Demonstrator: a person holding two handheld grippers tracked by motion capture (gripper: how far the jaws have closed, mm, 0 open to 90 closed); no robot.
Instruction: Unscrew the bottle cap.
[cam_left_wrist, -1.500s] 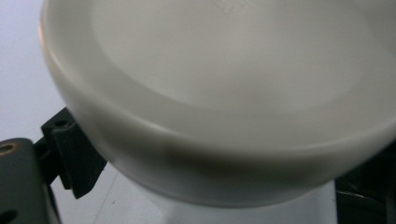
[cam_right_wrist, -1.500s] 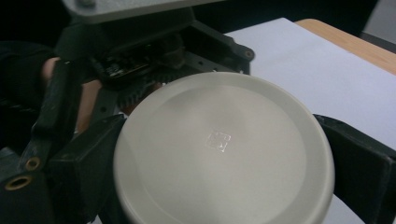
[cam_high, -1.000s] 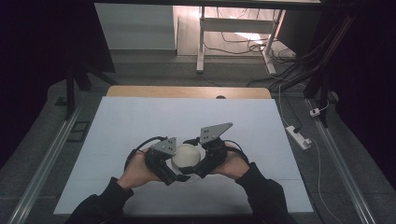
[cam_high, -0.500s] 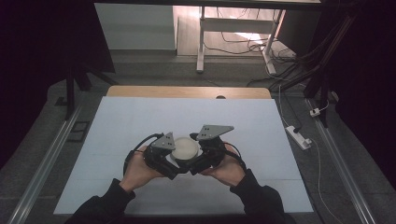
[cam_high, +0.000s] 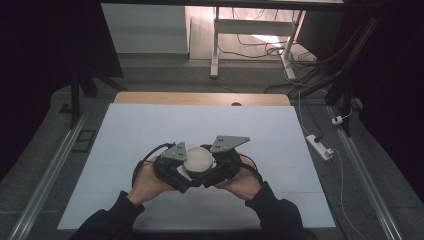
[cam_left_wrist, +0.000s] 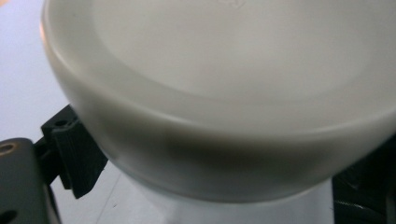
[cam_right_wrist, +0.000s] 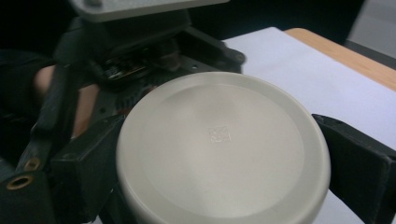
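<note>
Grip matters here: with the white lidded jar at lower centre of the desk, right gripper clamped across its lid and left gripper pressed beneath, twist squarely without tilting.

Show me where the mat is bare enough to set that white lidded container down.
Bare mat runs wide between the grippers and the wooden far edge, and along both side borders. Crowded only near the centre front: left gripper and right gripper flank the white container.
</note>
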